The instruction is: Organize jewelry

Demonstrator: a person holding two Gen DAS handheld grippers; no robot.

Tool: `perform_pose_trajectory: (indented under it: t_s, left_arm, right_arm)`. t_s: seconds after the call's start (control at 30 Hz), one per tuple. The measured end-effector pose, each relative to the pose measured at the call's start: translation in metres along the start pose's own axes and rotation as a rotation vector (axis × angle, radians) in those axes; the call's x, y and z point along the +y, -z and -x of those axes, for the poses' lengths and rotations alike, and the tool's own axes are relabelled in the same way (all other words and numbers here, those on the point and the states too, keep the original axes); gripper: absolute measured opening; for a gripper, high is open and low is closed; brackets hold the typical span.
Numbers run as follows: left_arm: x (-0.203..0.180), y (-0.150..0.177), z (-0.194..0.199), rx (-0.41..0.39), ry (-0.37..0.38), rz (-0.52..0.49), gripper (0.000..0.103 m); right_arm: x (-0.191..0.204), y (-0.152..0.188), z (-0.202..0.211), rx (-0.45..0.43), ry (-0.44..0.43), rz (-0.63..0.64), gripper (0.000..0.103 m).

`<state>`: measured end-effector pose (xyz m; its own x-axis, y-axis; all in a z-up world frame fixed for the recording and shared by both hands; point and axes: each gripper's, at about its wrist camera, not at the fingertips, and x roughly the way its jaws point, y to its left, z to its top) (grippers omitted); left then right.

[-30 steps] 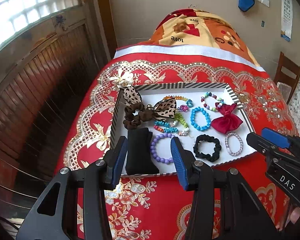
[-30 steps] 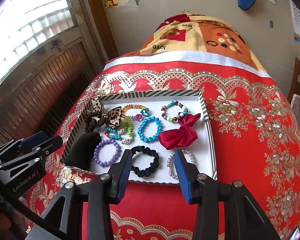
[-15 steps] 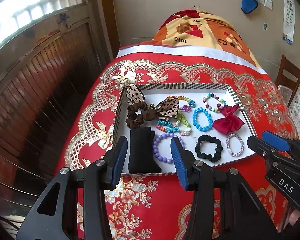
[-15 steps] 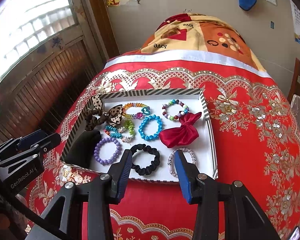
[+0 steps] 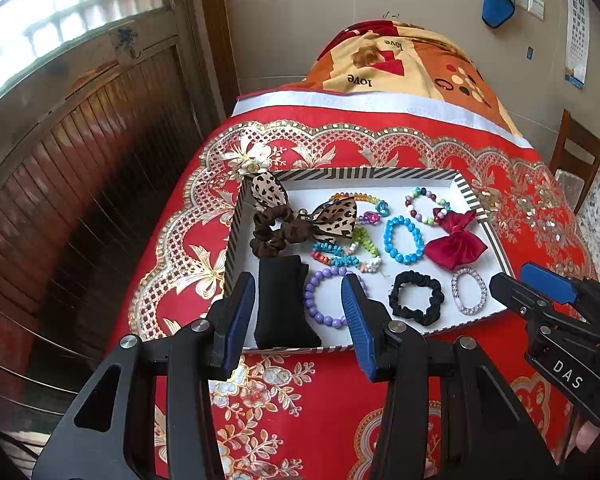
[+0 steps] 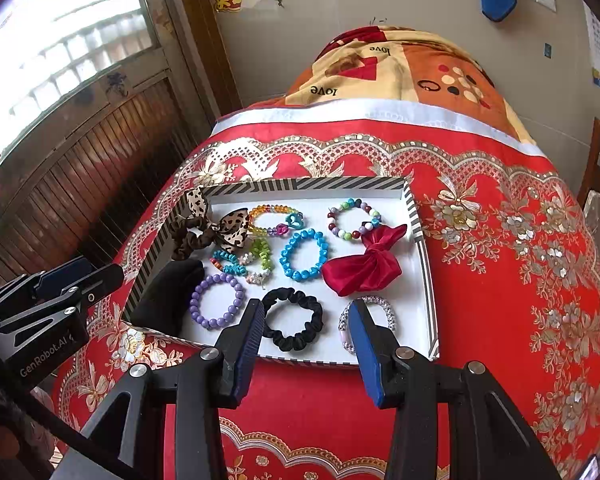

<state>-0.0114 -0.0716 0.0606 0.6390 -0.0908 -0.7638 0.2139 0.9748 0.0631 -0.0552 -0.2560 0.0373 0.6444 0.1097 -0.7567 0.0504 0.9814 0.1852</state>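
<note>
A white tray with a striped rim [image 5: 360, 173] lies on a red patterned cloth. It holds a black cushion [image 5: 284, 304], a purple bead bracelet [image 5: 326, 298], a black scrunchie [image 5: 418, 298], a clear crystal bracelet [image 5: 469, 291], a red bow [image 5: 456, 240], a blue bead bracelet [image 5: 403, 240] and a leopard-print bow scrunchie [image 5: 300, 224]. My left gripper [image 5: 298, 292] hovers open over the tray's near left edge, with nothing gripped. My right gripper [image 6: 306, 312] stands open above the near edge, with the black scrunchie [image 6: 294, 318] showing between its fingers but untouched.
The red cloth [image 6: 500, 260] covers a rounded table and drops off on all sides. A folded orange blanket [image 5: 400, 60] lies behind the tray. A wooden panel wall [image 5: 80, 160] stands at the left and a wooden chair [image 5: 576, 152] at the right.
</note>
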Motion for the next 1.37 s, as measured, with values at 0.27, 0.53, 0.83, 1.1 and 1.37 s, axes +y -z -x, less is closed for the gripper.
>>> perform_pose_trajectory:
  t_s: [0.27,0.53,0.83,1.1,1.37]
  left_arm:
    - [0.000,0.000,0.000,0.001,0.001,0.001,0.044]
    - [-0.008,-0.004,0.002,0.001,0.005,-0.002,0.044]
    - [-0.012,-0.005,0.001,0.001,0.007,-0.003,0.044]
    - [-0.013,-0.005,-0.002,0.008,0.010,-0.001,0.044]
    - [-0.015,-0.005,-0.012,0.021,0.028,0.009,0.044]
  right_arm:
    - [0.001,-0.002,-0.001,0.003,-0.004,0.003,0.042]
    - [0.000,-0.001,-0.004,0.013,-0.010,0.009,0.042]
    - [0.000,-0.001,-0.007,0.019,-0.015,0.017,0.042]
    - [-0.003,-0.001,-0.010,0.026,-0.020,0.017,0.042]
    - [-0.014,0.002,-0.016,0.037,-0.023,0.001,0.042]
